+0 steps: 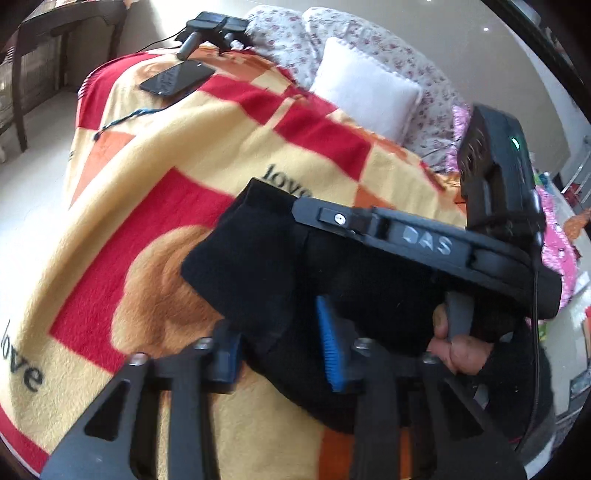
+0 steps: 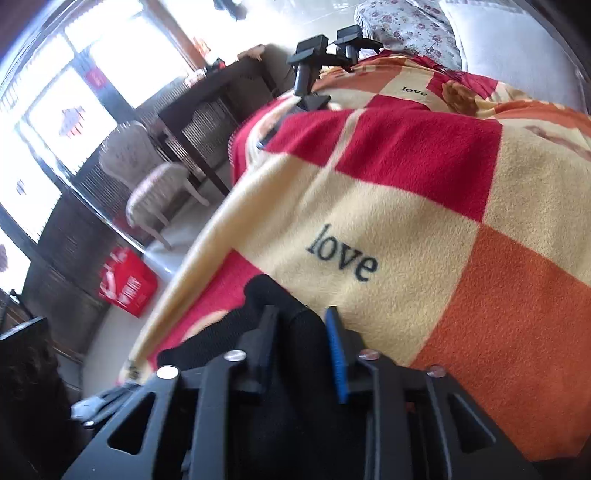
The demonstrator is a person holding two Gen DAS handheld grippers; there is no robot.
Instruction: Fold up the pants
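Black pants (image 1: 251, 258) lie bunched on a red, cream and orange checked blanket (image 1: 155, 177) printed with "love". My left gripper (image 1: 279, 339) is shut on a fold of the black cloth, which fills the gap between its blue pads (image 1: 330, 347). The right gripper's black body (image 1: 406, 240) reaches across the pants from the right, with a person's hand (image 1: 456, 347) on its handle. In the right wrist view, my right gripper (image 2: 301, 325) pinches a raised ridge of the pants (image 2: 258, 291) near the blanket's (image 2: 406, 206) left edge.
A dark phone (image 1: 177, 77) and a black clamp device (image 1: 214, 26) lie at the blanket's far end. A white pillow (image 1: 365, 92) and floral bedding (image 1: 288, 40) sit behind. Beside the bed stand a chair (image 2: 155, 192), a dark table (image 2: 207, 107) and a red bag (image 2: 127, 282).
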